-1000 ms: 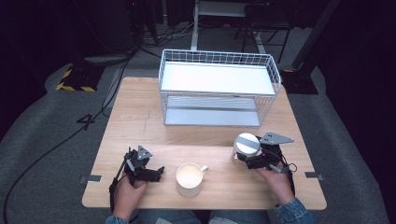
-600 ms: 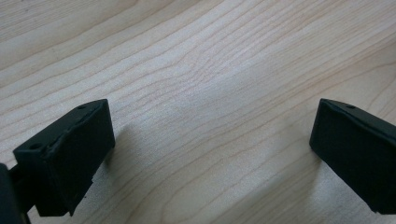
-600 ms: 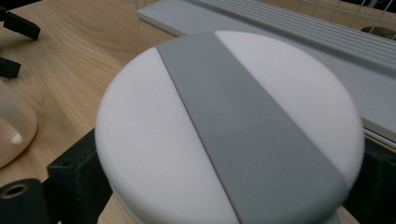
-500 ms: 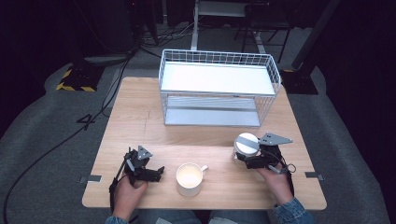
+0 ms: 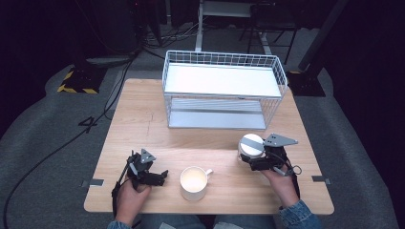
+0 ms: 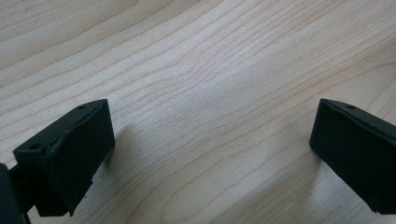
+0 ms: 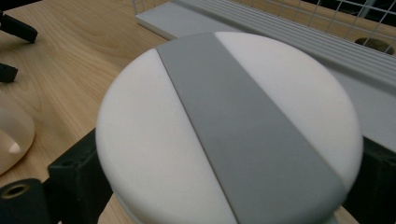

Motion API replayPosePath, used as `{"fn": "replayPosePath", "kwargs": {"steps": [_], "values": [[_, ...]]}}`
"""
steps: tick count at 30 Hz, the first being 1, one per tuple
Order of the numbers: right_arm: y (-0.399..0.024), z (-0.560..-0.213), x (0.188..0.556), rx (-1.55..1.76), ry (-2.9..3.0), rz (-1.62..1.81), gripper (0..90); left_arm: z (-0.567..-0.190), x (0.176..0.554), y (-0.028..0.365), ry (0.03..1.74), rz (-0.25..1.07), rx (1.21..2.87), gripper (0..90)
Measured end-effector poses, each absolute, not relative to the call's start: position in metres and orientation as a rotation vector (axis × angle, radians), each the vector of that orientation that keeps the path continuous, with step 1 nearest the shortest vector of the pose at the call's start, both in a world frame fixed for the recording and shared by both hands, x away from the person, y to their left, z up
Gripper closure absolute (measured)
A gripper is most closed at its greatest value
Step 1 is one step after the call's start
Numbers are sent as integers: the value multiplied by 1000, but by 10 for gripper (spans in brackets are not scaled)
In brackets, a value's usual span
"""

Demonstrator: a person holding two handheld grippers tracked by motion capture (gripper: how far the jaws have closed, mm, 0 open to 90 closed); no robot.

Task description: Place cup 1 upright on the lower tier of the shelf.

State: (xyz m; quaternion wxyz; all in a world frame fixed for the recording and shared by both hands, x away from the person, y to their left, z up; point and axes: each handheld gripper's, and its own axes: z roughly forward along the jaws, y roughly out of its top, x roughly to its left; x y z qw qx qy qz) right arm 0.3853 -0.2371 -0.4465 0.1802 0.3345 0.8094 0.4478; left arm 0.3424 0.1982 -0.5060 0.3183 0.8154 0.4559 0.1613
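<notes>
A round jar with a white lid crossed by a grey band (image 5: 251, 143) (image 7: 224, 116) stands on the wooden table (image 5: 143, 124) at the front right. My right gripper (image 5: 253, 161) (image 7: 224, 191) is shut on it, one black jaw on each side under the lid. A cream mug (image 5: 193, 183) (image 7: 11, 135) sits at front centre, its handle pointing right. To the left of the mug, my left gripper (image 5: 161, 175) (image 6: 210, 149) is open and low over bare wood, with nothing between its jaws.
A white wire two-tier rack (image 5: 222, 81) (image 7: 280, 32) stands on the far half of the table, just behind the jar. A black cable (image 5: 71, 138) runs across the grey floor to the left. Dark equipment stands beyond the table.
</notes>
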Motion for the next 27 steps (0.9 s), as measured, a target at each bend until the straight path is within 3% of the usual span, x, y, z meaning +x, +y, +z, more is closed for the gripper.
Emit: {"fn": "replayPosePath", "kwargs": {"steps": [27], "values": [[-216,-407,430,962,2251,1297,72,-506,342,198,1198,424,2146,4]]}}
